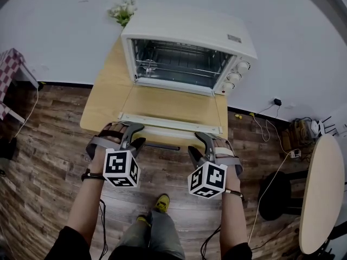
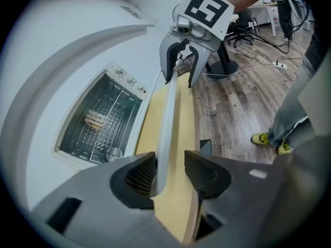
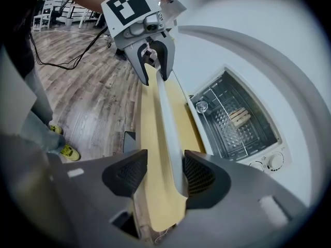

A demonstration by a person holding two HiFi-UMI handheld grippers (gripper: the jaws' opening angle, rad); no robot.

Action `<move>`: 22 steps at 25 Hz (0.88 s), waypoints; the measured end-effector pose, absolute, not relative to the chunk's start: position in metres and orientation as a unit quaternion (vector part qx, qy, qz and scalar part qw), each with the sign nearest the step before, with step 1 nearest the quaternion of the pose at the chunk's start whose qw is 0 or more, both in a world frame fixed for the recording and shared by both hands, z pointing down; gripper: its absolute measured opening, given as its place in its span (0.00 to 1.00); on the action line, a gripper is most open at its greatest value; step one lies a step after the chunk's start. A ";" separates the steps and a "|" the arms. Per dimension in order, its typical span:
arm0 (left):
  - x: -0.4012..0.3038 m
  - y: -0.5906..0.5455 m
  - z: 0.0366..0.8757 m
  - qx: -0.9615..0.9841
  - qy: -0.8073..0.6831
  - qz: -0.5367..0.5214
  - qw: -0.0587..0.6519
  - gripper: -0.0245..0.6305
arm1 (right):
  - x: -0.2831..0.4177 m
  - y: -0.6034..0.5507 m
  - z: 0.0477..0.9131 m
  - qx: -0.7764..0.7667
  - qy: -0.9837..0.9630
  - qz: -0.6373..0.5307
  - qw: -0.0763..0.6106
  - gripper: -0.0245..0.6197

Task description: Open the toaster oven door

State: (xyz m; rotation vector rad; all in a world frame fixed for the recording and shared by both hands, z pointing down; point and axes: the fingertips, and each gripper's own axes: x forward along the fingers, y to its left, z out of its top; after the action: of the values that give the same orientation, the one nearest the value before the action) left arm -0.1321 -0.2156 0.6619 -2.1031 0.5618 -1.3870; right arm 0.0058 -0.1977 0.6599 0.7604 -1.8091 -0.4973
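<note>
The white metal toaster oven (image 1: pixel 190 34) sits at twelve o'clock on the light wooden table (image 1: pixel 103 102). Its glass door (image 1: pixel 173 104) already lies flat open, pointing to six o'clock. The door's long white handle bar (image 1: pixel 171 123) looks stiff and smooth, maybe slippery, so its two ends seem best to hold. The left gripper (image 2: pixel 169 172) and right gripper (image 3: pixel 165 172) both have jaws apart around the bar, not squeezing. A small green plant (image 1: pixel 123 8) stands at eleven o'clock, out of the way.

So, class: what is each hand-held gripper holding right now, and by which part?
Nothing is gripped. The left hand-held gripper and the right hand-held gripper each straddle one end of the oven door handle, jaws apart, not clamped on it.
</note>
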 end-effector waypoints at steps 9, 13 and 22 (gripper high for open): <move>-0.131 -0.210 0.685 -0.783 0.219 -0.503 0.294 0.33 | 0.005 -0.193 0.683 0.333 -0.748 -0.222 0.529 0.42; -0.131 -0.208 0.695 -0.781 0.223 -0.501 0.300 0.35 | 0.005 -0.191 0.692 0.339 -0.744 -0.229 0.528 0.42; -0.131 -0.208 0.709 -0.772 0.237 -0.497 0.318 0.35 | 0.005 -0.191 0.707 0.349 -0.739 -0.239 0.524 0.44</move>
State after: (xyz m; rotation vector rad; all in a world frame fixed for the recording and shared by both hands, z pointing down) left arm -0.1311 -0.2083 0.7095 -2.0316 0.6226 -1.3064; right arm 0.0046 -0.1908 0.7069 0.8356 -1.7698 -0.5719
